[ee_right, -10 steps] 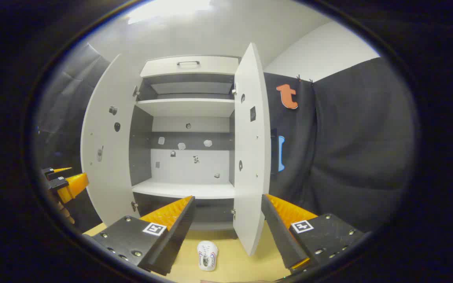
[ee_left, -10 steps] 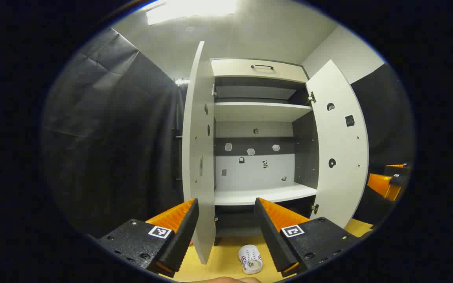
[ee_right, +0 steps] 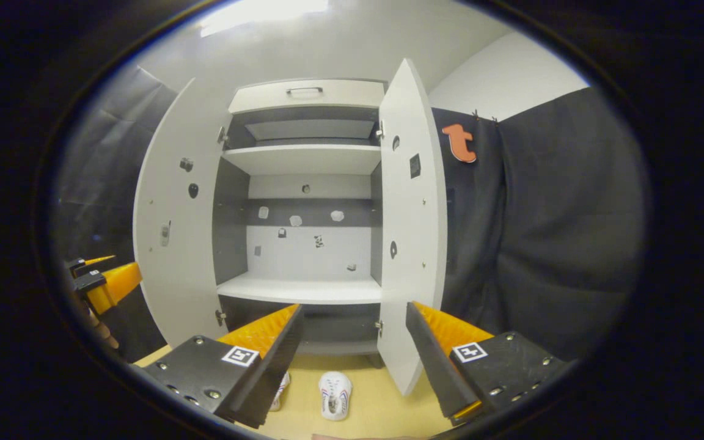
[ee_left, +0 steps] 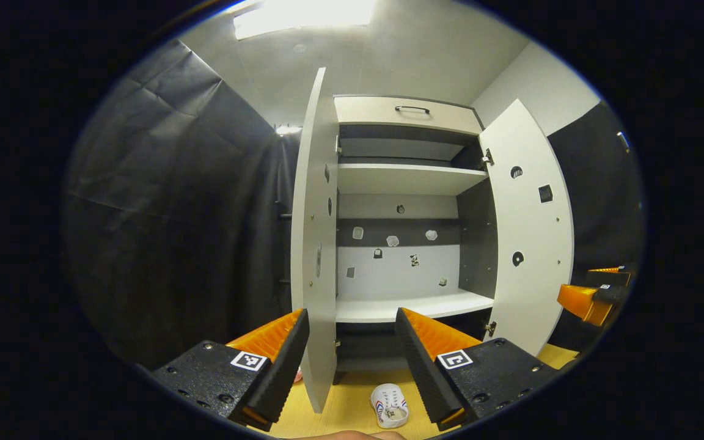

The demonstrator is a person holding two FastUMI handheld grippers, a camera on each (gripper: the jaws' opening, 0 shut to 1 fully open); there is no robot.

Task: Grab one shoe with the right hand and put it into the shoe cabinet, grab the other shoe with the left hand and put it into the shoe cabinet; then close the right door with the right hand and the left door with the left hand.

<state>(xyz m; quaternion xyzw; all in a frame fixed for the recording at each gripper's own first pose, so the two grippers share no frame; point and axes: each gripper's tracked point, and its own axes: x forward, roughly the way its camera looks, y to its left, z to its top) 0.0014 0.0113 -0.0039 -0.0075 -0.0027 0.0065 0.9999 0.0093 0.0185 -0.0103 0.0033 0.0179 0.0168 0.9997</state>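
- While both doors stand wide, shoe cabinet (ee_right: 303, 287) faces straight ahead, shelves bare.
- Left door (ee_left: 315, 244) and right door (ee_right: 410, 232) swung fully outward.
- Left gripper (ee_left: 352, 360): fingers spread apart, holding nothing, raised above the floor.
- Right gripper (ee_right: 352, 354): fingers likewise parted and empty.
- White shoe (ee_right: 335, 396) lying on the yellow floor (ee_right: 376, 409) before the cabinet; second shoe (ee_right: 278, 391) just beside it, partly hidden behind a finger.

Bright ceiling light (ee_left: 303, 13) glare, sharp focus, fisheye-curved edges
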